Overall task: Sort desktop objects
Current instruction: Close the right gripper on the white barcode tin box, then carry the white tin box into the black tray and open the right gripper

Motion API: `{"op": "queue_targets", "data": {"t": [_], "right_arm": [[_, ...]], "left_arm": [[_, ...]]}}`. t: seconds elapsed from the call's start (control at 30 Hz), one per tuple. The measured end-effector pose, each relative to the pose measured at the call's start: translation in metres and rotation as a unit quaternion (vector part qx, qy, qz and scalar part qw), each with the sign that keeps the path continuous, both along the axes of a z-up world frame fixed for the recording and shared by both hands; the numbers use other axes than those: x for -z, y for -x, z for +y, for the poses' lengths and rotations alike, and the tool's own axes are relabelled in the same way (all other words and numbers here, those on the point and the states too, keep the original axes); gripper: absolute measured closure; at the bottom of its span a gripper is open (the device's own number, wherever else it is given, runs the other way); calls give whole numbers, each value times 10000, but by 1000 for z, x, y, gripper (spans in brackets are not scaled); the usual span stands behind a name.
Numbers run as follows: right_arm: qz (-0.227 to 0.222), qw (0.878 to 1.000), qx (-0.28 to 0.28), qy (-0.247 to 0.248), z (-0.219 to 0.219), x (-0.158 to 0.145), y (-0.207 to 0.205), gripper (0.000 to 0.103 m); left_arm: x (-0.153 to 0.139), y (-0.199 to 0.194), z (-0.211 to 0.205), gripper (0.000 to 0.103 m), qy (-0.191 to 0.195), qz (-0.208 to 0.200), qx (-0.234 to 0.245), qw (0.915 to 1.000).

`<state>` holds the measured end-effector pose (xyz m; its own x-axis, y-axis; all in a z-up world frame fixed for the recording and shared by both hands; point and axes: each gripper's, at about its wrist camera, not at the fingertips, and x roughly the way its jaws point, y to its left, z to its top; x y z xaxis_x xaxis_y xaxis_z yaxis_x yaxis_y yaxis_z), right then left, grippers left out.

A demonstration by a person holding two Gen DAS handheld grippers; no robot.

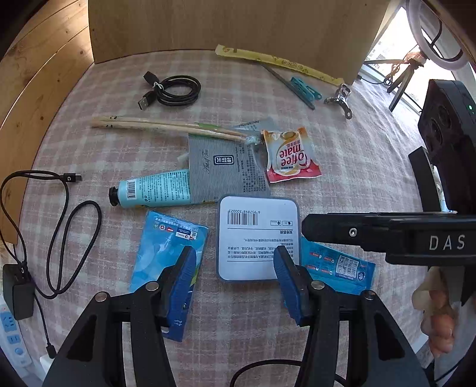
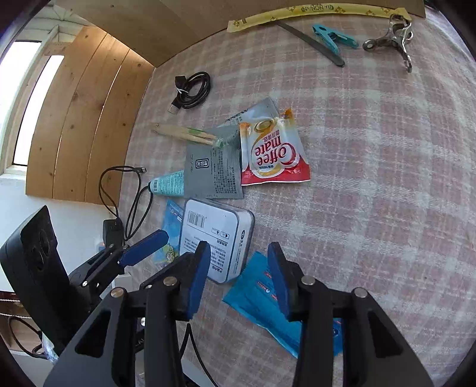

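Observation:
A white tin box (image 1: 257, 238) with a barcode lies face down on the checked cloth, between two blue sachets (image 1: 166, 250) (image 1: 339, 265). My left gripper (image 1: 235, 262) is open and empty, its tips over the left sachet and the tin's near edge. My right gripper (image 2: 238, 262) is open and empty above the tin (image 2: 214, 238) and the right blue sachet (image 2: 258, 300). Behind lie a teal tube (image 1: 154, 190), a grey packet (image 1: 226, 172), a Coffee-mate sachet (image 1: 291, 157) and chopsticks (image 1: 166, 123).
A coiled black USB cable (image 1: 175, 89), a yellow chopstick sleeve (image 1: 279, 62), a teal clip (image 1: 306, 87), a dark nail file (image 1: 288, 86) and a metal clip (image 1: 342, 99) lie farther back. A charger with cable (image 1: 17, 291) sits at the left edge. Wooden panels (image 1: 208, 23) wall the back and left.

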<state>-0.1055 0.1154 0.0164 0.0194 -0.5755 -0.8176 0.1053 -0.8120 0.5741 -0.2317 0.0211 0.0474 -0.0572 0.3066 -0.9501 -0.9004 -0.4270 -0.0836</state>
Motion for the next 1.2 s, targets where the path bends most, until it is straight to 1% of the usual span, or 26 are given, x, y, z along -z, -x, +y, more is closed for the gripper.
{"op": "queue_targets", "data": {"t": [0.1, 0.17, 0.27, 0.37, 0.47, 0.53, 0.6, 0.67, 0.8, 0.97, 1.07, 1.1, 1.2], "right_arm": [[-112, 9999, 12, 14, -7, 8, 4, 68], [-156, 9999, -28, 7, -12, 11, 4, 69], [-154, 9998, -112, -18, -19, 13, 4, 73], [-84, 9999, -132, -70, -22, 12, 3, 73], [31, 9996, -205, -191, -22, 8, 1, 73], [141, 9993, -237, -237, -20, 2, 0, 73], [158, 9996, -173, -181, -14, -3, 1, 73], [212, 9996, -118, -134, -6, -10, 2, 73], [405, 9990, 64, -150, 17, -29, 3, 73], [631, 9969, 423, -221, 64, -51, 0, 73], [700, 9945, 745, -237, 102, -60, -5, 73], [717, 9933, 869, -243, 116, -62, -8, 73], [744, 9880, 1328, -264, 164, -69, -22, 73]], "left_arm": [[8, 0, 2, 50, 19, -86, 55, 9999], [9, 1, 3, 49, -58, -196, 78, 9998], [10, 0, 5, 50, -120, -371, 154, 9991], [11, -4, 6, 48, -137, -285, 208, 9993], [10, -2, 6, 49, -149, -364, 221, 9990], [5, -7, 6, 50, -181, -339, 225, 9990], [-1, -15, 7, 50, -248, -227, 292, 9990], [-9, -19, 11, 50, -309, -213, 348, 9987], [-24, -33, 26, 50, -441, -236, 526, 9974], [-40, -67, 52, 50, -562, -198, 984, 9934], [-46, -95, 72, 51, -594, -244, 1331, 9890], [-48, -106, 79, 51, -608, -246, 1580, 9853], [-53, -145, 98, 51, -627, -289, 1973, 9779]]}}
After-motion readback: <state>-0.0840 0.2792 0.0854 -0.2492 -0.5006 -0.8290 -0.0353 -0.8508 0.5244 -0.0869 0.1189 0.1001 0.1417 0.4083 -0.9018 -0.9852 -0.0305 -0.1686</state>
